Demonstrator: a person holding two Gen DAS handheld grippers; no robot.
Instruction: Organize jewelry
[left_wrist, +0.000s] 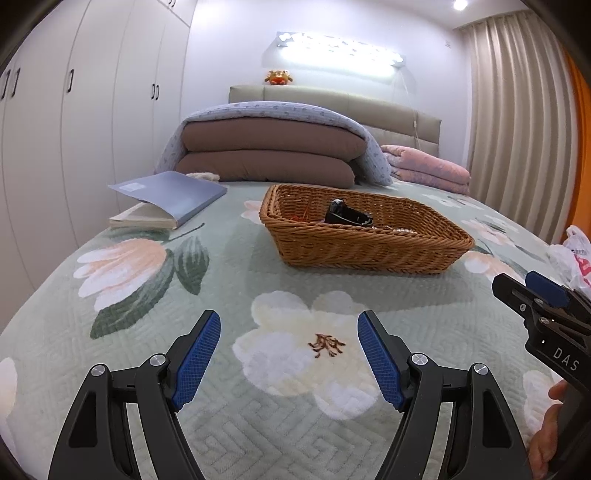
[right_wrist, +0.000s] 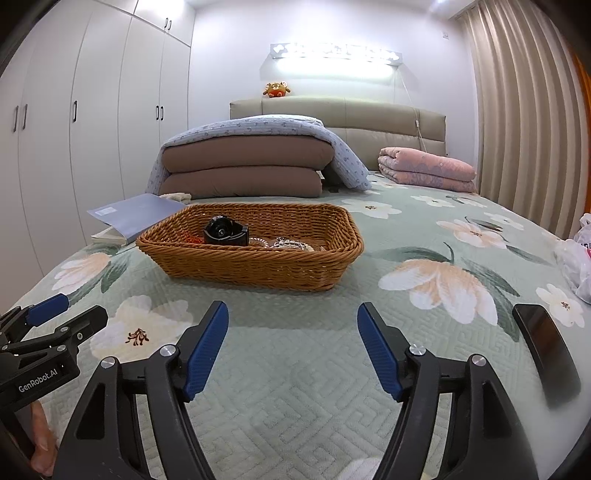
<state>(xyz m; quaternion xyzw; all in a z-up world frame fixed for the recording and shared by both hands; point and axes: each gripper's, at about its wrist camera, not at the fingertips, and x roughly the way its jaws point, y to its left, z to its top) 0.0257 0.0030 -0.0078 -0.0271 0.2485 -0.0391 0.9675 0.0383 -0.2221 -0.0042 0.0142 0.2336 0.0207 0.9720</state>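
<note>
Presently the jewelry is gathered in a wicker basket (right_wrist: 255, 266) that sits on the bed (right_wrist: 295, 369), well ahead of both grippers. A black watch (right_wrist: 224, 232) stands against the near wall of the basket, with pale beaded bracelets (right_wrist: 286, 243) just beside it and a bit of red cord (right_wrist: 192, 239) on its other side; how these pieces overlap cannot be made out.

The watch is judged the heaviest and stiffest piece: a rigid round case on a band that looks flexible. It would best be taken across the case or across the looped band, where the fingers can close on something firm. The bracelets are judged light, limp and liable to slip or tangle, so a pinch across the strand would be needed, not a grip on a single bead. The cord is judged soft and nearly weightless.

The left gripper (left_wrist: 289, 356) is held low over the quilt with its fingers (left_wrist: 195, 360) spread wide, nothing between them and nothing touched. The right gripper (right_wrist: 291, 347) is likewise held with its fingers (right_wrist: 378, 354) wide apart and empty.
</note>
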